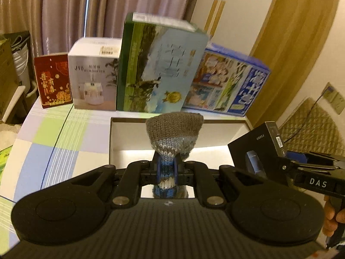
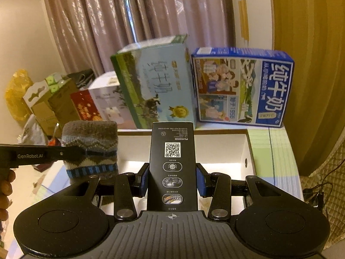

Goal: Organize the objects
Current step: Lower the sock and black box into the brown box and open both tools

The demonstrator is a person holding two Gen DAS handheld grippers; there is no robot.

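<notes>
Holding: your left gripper (image 1: pixel 167 170) jaws clamp knitted sock (image 1: pixel 173 129)
Right gripper (image 2: pixel 172 182): jaws clamp black carton (image 2: pixel 172 164)
Below: open white box (image 1: pixel 120 138)

Ahead of the grippers, four cartons stand in a row along the far edge of a table covered with a checked cloth (image 1: pixel 54 142) in green, blue and white. From left to right: a small red box (image 1: pixel 54 81) with gold print; a white humidifier box (image 1: pixel 96 75); a tall green milk carton (image 1: pixel 159 64), tilted; and a blue milk carton (image 2: pixel 241 86). Behind the row hang pinkish-brown curtains (image 2: pixel 112 21). To the far right stands a wooden door (image 2: pixel 306 64). To the far left, beyond the table, are brown cardboard boxes (image 2: pixel 51 105) and a yellow bag (image 2: pixel 16 95).
</notes>
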